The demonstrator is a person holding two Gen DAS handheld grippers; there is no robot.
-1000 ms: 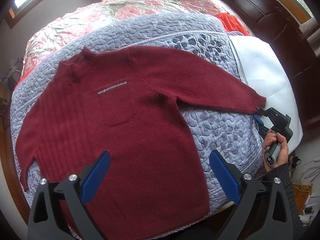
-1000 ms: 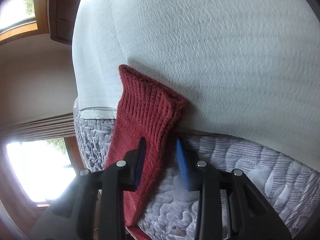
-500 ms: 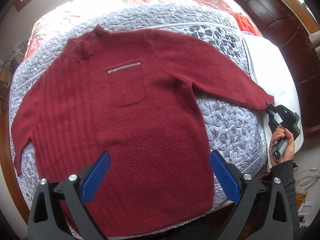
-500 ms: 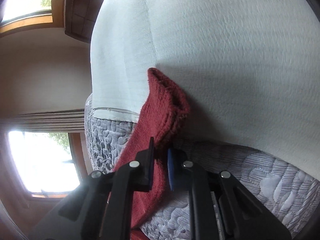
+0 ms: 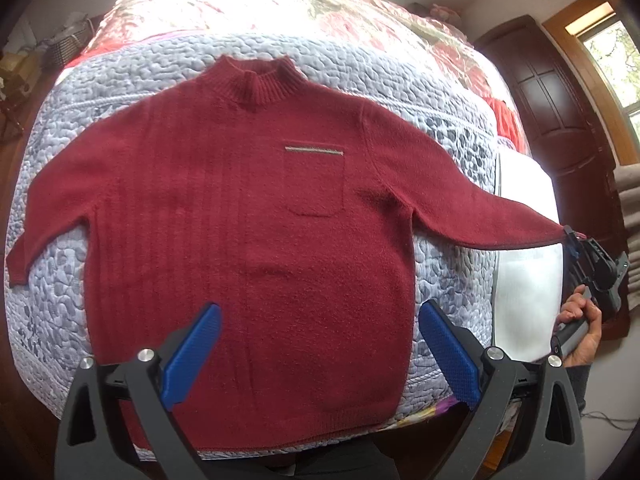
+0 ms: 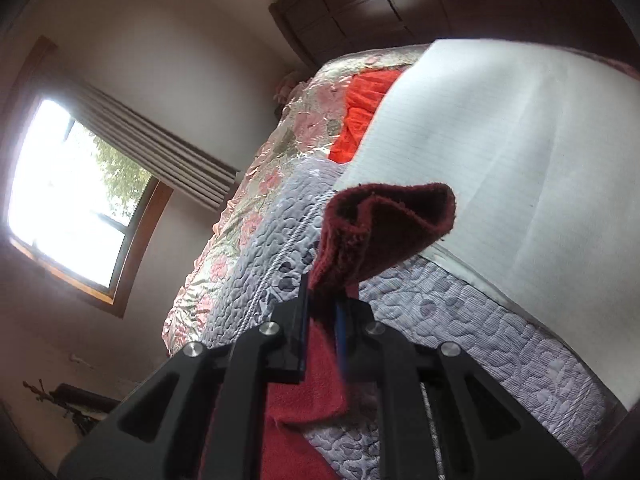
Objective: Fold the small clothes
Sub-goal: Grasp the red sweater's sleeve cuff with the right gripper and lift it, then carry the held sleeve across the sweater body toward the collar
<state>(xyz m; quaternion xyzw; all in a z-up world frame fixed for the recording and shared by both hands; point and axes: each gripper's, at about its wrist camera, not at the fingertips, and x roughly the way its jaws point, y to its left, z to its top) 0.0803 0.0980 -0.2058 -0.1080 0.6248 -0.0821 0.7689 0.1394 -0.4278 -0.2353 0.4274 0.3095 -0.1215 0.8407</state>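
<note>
A dark red knitted sweater [image 5: 248, 220] with a chest pocket lies face up on the lavender quilt [image 5: 448, 280], collar toward the far side. My left gripper [image 5: 320, 344] hovers open above its lower hem, holding nothing. My right gripper [image 5: 570, 236] is shut on the cuff of the sweater's right-hand sleeve [image 5: 480, 208], which is stretched out and raised off the bed. In the right wrist view the sleeve cuff [image 6: 384, 228] bunches up between the closed fingers of the right gripper [image 6: 324, 304]. The other sleeve [image 5: 48, 208] rests flat at the left.
A white sheet [image 5: 528, 248] covers the bed's right side [image 6: 520, 152]. A floral pink cover [image 5: 280, 8] and a red-orange cloth [image 5: 506, 120] lie beyond. A dark wooden wardrobe [image 5: 560, 112] stands at the right. A hand [image 5: 580, 328] holds the right gripper's handle.
The right gripper closed on the sleeve cuff and lifted it off the bed, pulling the sleeve taut. The left gripper's view swung so the sweater now appears square-on.
</note>
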